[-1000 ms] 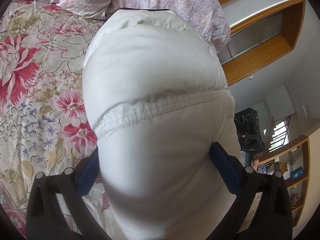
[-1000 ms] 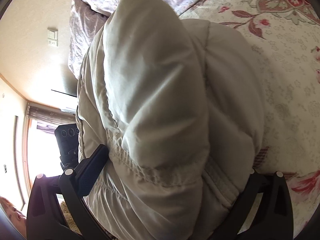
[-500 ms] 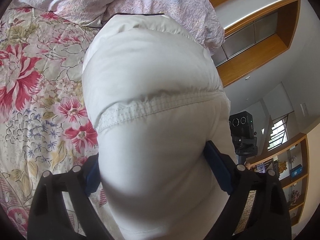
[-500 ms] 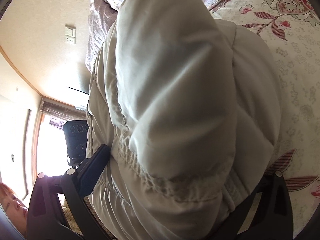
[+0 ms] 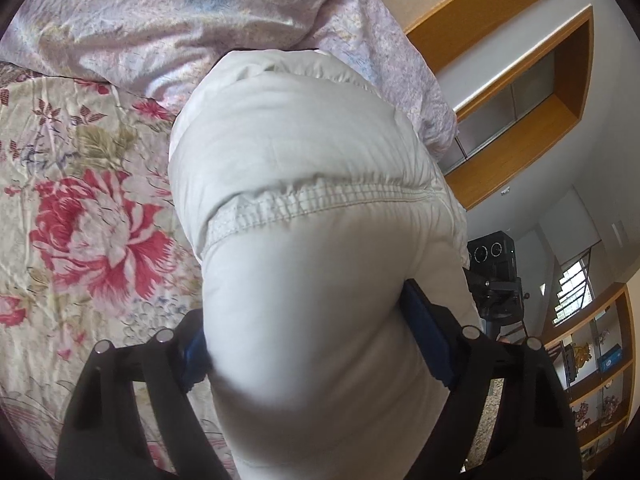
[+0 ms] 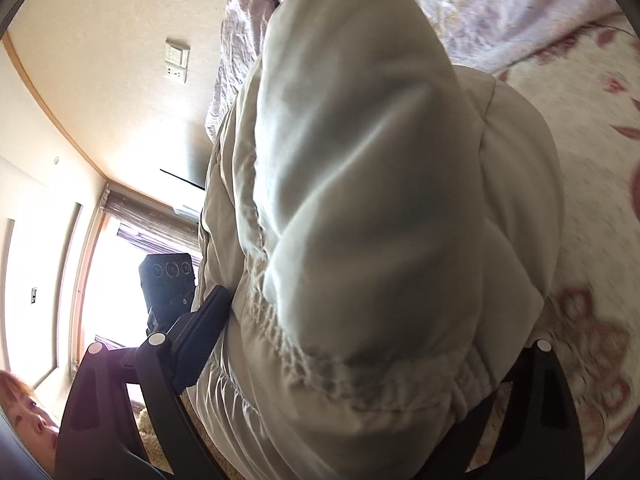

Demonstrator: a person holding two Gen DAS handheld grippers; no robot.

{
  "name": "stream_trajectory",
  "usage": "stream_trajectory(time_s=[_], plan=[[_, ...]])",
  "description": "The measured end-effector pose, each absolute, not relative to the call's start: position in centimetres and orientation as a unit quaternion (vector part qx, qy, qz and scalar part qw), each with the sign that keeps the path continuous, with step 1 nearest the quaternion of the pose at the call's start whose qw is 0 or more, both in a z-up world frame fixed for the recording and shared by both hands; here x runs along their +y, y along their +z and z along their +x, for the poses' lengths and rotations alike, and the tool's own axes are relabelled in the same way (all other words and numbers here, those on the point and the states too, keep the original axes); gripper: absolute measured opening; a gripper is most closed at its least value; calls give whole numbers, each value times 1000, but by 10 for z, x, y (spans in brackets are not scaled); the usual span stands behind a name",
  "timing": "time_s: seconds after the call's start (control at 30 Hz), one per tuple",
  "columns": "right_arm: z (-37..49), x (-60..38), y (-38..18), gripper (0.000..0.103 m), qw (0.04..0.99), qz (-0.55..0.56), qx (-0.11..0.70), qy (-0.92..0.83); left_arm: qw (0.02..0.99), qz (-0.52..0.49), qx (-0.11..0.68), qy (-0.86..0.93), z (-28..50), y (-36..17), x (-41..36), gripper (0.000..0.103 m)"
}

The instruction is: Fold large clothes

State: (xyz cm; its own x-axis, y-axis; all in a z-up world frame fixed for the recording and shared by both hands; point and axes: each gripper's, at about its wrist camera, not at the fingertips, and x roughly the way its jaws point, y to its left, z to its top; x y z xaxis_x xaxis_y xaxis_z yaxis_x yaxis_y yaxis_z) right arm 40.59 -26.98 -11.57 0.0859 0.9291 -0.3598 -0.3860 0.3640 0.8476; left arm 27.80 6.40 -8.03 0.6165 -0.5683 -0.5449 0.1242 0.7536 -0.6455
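Between both grippers' jaws, puffy quilted white jacket (image 5: pixel 304 184) over floral bedspread (image 5: pixel 88 216).

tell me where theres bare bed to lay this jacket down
Bare floral bedspread lies beside the jacket, short of the lilac duvet heaped at the far end. In the right wrist view, bedspread also shows beyond the jacket. Both grippers, left and right, are full of jacket.
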Motion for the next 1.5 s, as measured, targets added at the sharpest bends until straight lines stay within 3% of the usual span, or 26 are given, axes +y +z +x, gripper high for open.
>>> stream_trajectory(time_s=[0.23,0.7,1.23,1.5], plan=[[434,-203,-118,92,667,276,483,496,867,-287,373,-164,284,-79,120,83],[450,-213,-172,94,670,312,513,437,878,-263,378,-128,299,-92,135,86],[451,-233,-152,100,689,326,529,374,890,-231,382,-89,302,-82,127,95],[434,-290,-107,100,777,292,483,280,914,-169,366,-40,288,-60,120,97]])
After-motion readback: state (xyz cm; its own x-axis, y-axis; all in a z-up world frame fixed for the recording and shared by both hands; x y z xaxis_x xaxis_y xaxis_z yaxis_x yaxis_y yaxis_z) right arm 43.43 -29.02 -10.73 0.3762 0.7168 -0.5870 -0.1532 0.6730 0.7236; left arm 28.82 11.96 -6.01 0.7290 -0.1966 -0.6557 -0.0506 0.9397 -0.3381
